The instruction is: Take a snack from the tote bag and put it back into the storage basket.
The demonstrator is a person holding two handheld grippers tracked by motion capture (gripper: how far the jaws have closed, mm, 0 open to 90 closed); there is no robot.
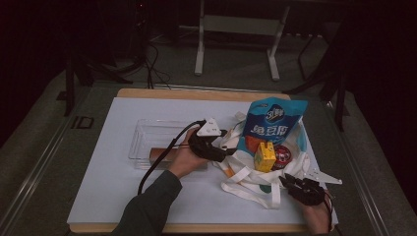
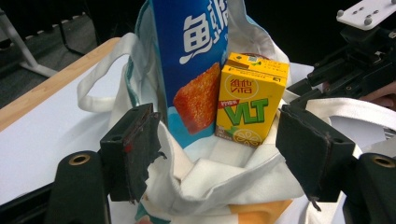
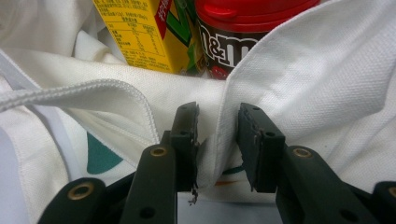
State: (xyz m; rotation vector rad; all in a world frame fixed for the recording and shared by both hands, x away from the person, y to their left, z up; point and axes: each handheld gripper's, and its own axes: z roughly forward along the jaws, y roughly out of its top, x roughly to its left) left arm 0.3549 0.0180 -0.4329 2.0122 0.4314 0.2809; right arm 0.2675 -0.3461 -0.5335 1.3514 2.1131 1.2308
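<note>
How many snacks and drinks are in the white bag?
3: a blue snack bag standing at the back, a yellow drink carton in front, a red-lidded candy jar beside the carton. More may be hidden underneath.

Dim room, grey floor, white stand legs behind table

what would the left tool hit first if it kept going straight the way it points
Probably the white tote bag: its bunched rim already lies between the open left tool. Just beyond stand the yellow drink carton and the blue snack bag, though depth is hard to judge.
</note>
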